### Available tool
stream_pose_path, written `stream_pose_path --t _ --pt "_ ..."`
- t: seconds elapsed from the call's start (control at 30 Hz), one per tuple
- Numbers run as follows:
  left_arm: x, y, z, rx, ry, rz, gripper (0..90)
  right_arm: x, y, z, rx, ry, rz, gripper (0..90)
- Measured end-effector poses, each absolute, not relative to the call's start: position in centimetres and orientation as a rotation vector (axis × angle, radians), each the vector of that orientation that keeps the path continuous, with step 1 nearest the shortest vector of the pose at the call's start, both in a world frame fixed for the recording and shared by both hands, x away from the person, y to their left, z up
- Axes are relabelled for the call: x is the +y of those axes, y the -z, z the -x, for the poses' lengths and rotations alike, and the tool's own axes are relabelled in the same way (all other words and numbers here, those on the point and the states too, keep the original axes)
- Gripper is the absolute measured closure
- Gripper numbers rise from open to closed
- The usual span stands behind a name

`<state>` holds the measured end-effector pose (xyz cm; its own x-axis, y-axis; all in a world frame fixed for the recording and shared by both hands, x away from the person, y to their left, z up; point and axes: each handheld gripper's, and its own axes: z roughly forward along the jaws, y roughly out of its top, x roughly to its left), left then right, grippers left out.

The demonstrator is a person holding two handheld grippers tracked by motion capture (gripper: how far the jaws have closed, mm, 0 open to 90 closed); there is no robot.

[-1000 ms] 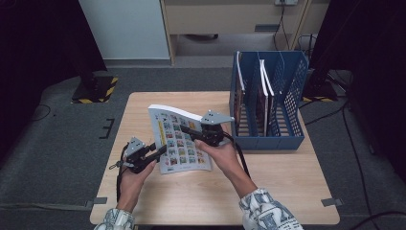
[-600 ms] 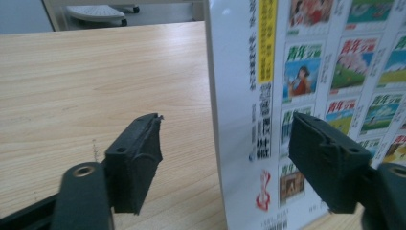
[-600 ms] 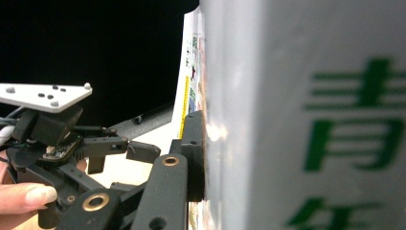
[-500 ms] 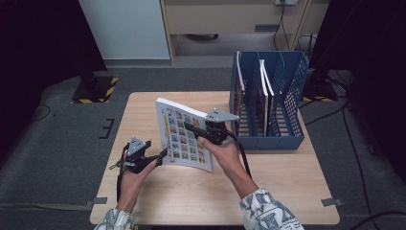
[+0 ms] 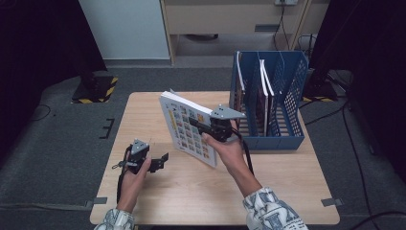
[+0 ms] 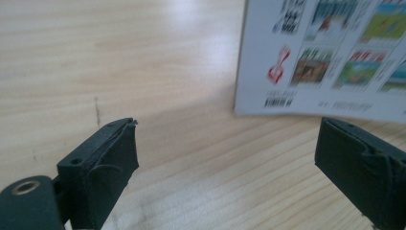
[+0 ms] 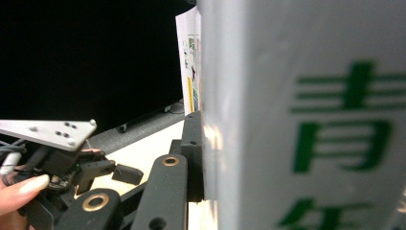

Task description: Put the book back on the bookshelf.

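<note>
White thick book (image 5: 187, 128), cover a grid of small colourful pictures

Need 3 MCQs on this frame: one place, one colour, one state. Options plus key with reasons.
1. Where does the file rack stand?
A. table's far right
B. table's near left
C. on the floor

2. What colour is the rack?
A. red
B. blue
C. white

3. How is the book held?
A. flat on the table
B. by the left gripper
C. lifted, clamped by the right gripper

Key: 1 A, it sits at the table's far right edge; 2 B, blue mesh walls; 3 C, right jaws pinch its edge, while the left gripper has just been opening, nothing between its jaws.
</note>
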<state>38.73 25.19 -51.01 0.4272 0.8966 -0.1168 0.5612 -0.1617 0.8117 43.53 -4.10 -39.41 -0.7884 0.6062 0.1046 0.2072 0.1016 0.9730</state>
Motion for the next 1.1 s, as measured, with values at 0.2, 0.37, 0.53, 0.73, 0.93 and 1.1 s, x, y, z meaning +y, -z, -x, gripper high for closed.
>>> stream_pose_path --t 0.2,0.37,0.53,0.73,0.93,1.1 --pt "25.4 52.1 -39.1 1.323 -0.478 -1.888 5.6 -4.7 38.9 -43.4 2.040 -1.740 -0.807 73.7" --pt "25.2 52.6 -39.2 1.342 -0.497 -1.940 5.0 -5.2 38.3 -43.1 2.035 -1.729 -0.794 73.7" --pt "25.1 53.0 -39.2 1.342 -0.505 -1.985 4.9 -5.7 38.0 -43.0 2.028 -1.727 -0.794 73.7" --pt "25.0 53.3 -39.3 1.346 -0.510 -2.016 4.9 -6.4 37.7 -42.9 2.019 -1.724 -0.807 73.7" --pt "24.9 53.5 -39.2 1.339 -0.526 -2.025 4.5 -6.9 37.5 -42.7 2.013 -1.726 -0.809 73.8" --pt "24.6 53.6 -39.2 1.327 -0.547 -2.048 2.9 -7.4 37.2 -42.5 2.010 -1.724 -0.804 73.8"
